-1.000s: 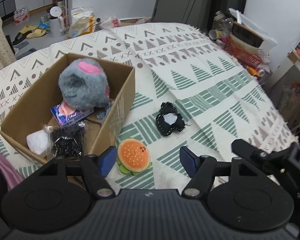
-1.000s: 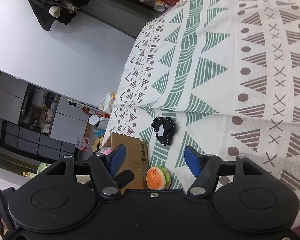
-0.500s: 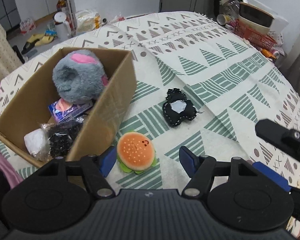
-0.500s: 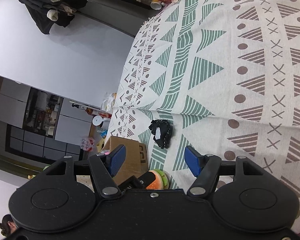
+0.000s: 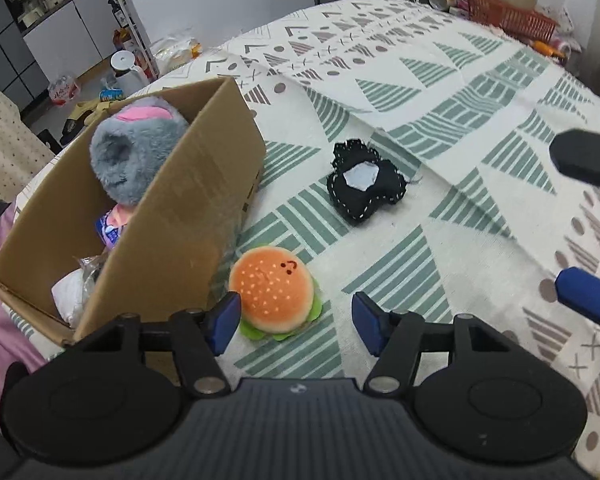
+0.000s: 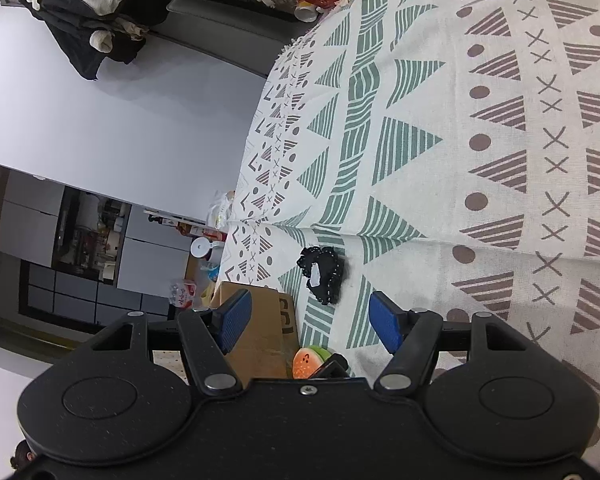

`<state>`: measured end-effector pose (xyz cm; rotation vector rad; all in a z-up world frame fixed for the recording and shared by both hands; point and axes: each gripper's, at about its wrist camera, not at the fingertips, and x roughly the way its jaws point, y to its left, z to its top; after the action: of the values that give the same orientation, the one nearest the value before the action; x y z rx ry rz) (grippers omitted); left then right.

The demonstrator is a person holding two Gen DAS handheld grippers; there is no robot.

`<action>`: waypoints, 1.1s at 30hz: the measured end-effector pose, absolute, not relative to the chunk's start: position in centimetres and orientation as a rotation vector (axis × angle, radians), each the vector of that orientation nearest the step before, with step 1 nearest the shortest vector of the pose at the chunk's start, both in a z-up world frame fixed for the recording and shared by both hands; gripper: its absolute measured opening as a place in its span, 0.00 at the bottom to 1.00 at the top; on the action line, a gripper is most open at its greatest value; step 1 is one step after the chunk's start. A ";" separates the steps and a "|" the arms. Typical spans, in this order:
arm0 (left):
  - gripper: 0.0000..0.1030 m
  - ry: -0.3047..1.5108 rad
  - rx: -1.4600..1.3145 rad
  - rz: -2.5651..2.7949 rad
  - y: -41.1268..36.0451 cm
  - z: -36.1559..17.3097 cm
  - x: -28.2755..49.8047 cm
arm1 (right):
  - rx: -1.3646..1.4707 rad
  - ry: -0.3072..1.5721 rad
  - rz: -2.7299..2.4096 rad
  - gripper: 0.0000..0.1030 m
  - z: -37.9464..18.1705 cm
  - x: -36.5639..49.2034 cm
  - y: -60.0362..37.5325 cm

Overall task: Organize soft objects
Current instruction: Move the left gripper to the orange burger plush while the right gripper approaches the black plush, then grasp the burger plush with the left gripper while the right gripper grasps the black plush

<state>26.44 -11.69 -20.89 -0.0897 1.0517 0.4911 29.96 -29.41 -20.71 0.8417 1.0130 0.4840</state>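
Left gripper (image 5: 294,318) jaws spread, empty, hamburger toy (image 5: 275,292) just ahead between them, touching the left pad. Right gripper (image 6: 310,322) spread too, empty. Cardboard box (image 5: 188,216) at left hides most of its contents; grey plush (image 5: 134,156) pokes out. Black felt toy (image 5: 362,188) farther right on open tablecloth (image 5: 460,128), plenty of room.

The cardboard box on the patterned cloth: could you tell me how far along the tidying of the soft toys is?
Partly done. The cardboard box already holds a grey plush and some packets. The open left gripper sits at the burger plush, holding nothing. The burger and the black felt toy remain on the cloth. The right gripper is open and empty.
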 end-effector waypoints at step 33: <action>0.19 0.944 -0.350 0.320 -4.7 -17.7 30.0 | 0.847 1.073 0.506 0.57 -26.0 35.3 -23.7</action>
<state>30.01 -4.67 -17.75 -0.3498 0.9443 0.3202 35.27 -23.65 -25.97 0.8468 1.0728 0.5060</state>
